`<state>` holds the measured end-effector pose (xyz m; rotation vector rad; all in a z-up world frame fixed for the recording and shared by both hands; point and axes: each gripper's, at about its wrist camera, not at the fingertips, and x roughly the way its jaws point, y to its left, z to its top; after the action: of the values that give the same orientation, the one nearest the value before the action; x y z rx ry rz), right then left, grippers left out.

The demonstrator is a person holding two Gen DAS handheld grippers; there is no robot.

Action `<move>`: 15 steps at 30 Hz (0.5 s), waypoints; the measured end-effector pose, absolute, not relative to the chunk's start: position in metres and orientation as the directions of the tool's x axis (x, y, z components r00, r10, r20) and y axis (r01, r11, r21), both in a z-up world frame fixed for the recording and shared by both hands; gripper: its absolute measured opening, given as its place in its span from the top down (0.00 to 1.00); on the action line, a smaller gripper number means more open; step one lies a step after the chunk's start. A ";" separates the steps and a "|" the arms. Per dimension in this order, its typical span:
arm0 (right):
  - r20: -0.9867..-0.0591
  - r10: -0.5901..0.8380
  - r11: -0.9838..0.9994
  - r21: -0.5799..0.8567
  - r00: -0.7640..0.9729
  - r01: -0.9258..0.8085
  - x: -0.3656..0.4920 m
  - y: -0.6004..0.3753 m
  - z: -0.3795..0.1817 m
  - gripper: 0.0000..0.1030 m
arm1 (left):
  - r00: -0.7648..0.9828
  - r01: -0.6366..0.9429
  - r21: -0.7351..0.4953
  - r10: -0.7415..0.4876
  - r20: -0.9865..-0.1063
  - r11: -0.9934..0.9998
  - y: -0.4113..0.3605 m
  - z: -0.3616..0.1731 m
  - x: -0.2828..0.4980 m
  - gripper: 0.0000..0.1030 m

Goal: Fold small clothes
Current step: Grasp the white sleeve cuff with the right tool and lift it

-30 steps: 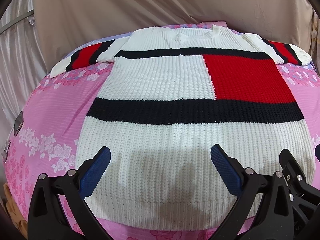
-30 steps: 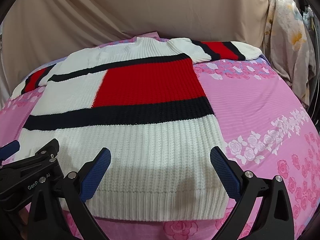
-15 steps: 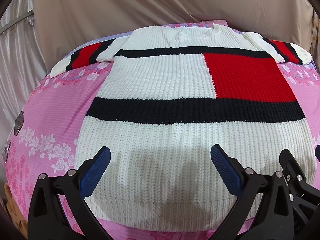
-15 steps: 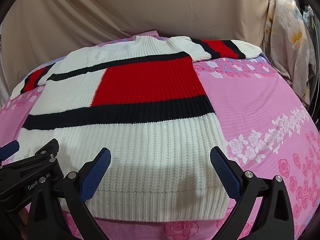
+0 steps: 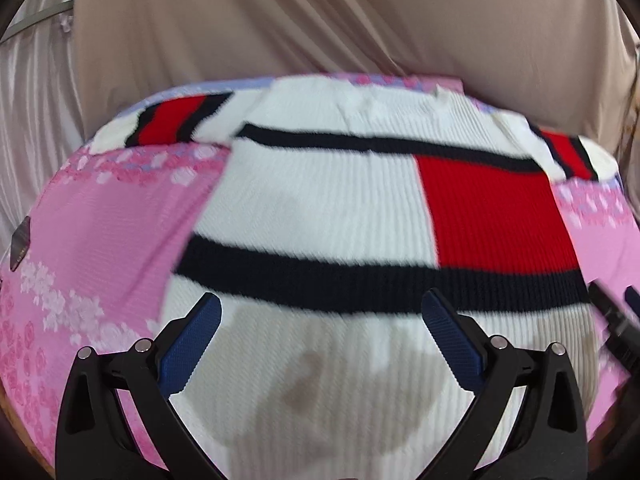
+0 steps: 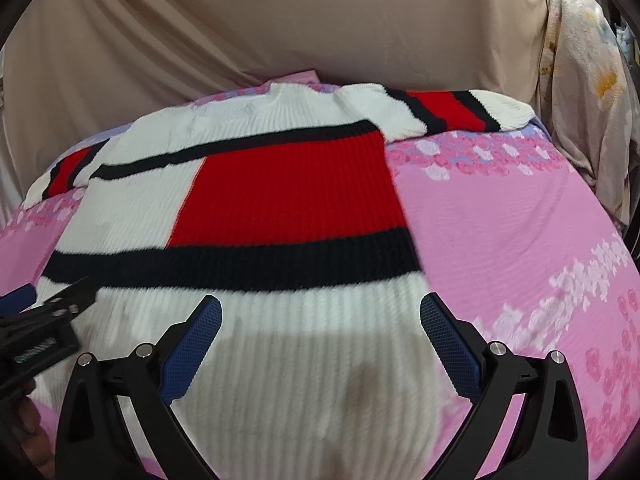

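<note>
A white knit sweater (image 5: 320,200) (image 6: 160,200) with black stripes and a red block lies flat, front up, on the pink bed cover, sleeves spread out at the far end. My left gripper (image 5: 320,320) hovers open over the sweater's lower left half, blue pads wide apart with nothing between them. My right gripper (image 6: 320,320) hovers open over the lower right half near the sweater's right edge. Each gripper shows at the edge of the other's view. The hem lies below the frames, hidden by the gripper bodies.
The pink floral bed cover (image 6: 520,240) extends to the right of the sweater and to its left (image 5: 100,240). A beige curtain (image 5: 320,20) hangs behind the bed. A pale floral cloth (image 6: 580,100) hangs at the far right.
Both grippers have moved forward over the sweater, from above the hem toward the lower black stripe. Both views are now motion-blurred. The jaws stay open.
</note>
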<state>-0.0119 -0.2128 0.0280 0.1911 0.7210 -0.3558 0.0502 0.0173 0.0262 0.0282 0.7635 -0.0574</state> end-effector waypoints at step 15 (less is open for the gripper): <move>-0.718 -0.345 0.583 0.341 0.604 0.738 0.124 -0.603 0.012 0.05 | 0.744 -0.078 -0.037 0.034 -0.667 0.996 0.085 0.032 0.134 0.05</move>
<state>0.1239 -0.6025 0.0121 0.6818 0.6456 -0.6861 0.1342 0.0848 0.0324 -0.0635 0.7286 0.0614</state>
